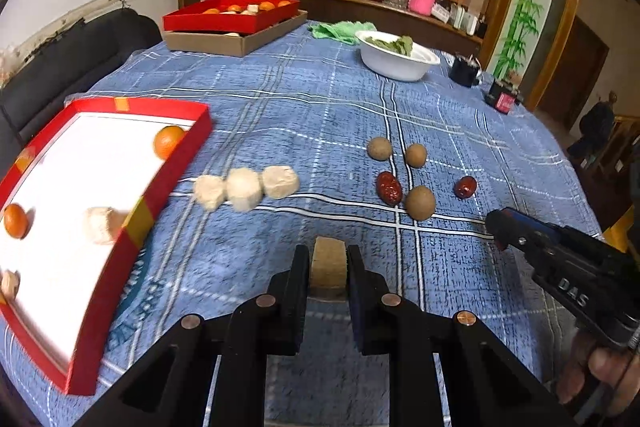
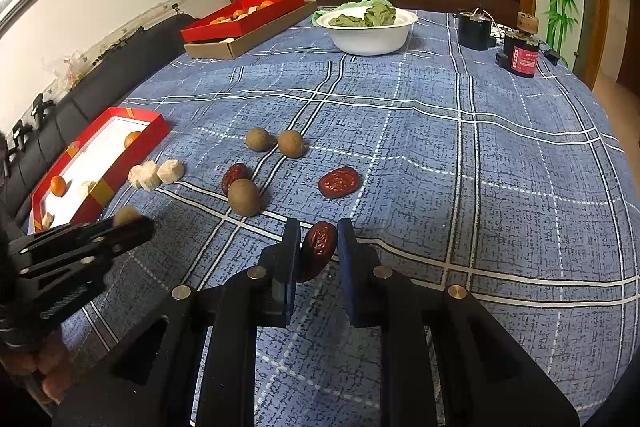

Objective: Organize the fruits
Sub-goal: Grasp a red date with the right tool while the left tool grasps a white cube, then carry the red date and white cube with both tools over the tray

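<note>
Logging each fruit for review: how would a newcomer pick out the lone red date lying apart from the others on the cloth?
On the blue plaid tablecloth, find the cluster of round brown longans near the middle. Just right of them lies a wrinkled, glossy red date, flat on the cloth. Unlike the other loose date, it touches no longan.

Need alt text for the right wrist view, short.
The right gripper pinches a red date above a blue plaid tablecloth. Ahead lie three brown round fruits, two more dates and a red tray; the left gripper holds a pale piece at left.
</note>
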`<state>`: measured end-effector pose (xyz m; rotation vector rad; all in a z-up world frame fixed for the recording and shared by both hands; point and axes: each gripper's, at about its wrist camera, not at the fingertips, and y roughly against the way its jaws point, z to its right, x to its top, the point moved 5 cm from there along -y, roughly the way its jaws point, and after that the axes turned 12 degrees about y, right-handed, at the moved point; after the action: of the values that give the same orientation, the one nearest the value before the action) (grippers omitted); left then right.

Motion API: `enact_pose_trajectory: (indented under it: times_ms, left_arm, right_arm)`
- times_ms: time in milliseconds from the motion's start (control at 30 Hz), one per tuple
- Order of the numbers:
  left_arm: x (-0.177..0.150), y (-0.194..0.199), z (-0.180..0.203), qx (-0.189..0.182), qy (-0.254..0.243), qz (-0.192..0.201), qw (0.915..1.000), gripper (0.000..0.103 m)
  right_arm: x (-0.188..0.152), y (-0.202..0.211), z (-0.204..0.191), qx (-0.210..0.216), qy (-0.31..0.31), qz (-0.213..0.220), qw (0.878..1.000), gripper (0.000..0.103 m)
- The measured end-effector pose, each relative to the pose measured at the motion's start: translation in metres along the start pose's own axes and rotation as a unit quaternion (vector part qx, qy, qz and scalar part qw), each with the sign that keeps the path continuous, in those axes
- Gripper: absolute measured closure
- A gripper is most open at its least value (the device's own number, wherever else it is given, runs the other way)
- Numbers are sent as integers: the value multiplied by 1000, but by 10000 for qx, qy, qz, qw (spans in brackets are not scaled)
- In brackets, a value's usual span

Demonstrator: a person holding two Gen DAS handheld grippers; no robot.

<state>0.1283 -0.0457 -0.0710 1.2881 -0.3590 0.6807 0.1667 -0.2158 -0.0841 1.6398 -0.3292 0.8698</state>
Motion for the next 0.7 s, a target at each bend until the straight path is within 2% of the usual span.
enact_pose_trajectory:
  times_ms: [400,700]
  left_arm:
    - [-3,29,-38,9,416,168,9990,86]
    - [0,37,-46,-64,549,238,9982,86]
  right_arm:
    - [0,-3,-9,76,101,-70,9999,86]
    - [4,12,-20,53,266,-12,9996,86]
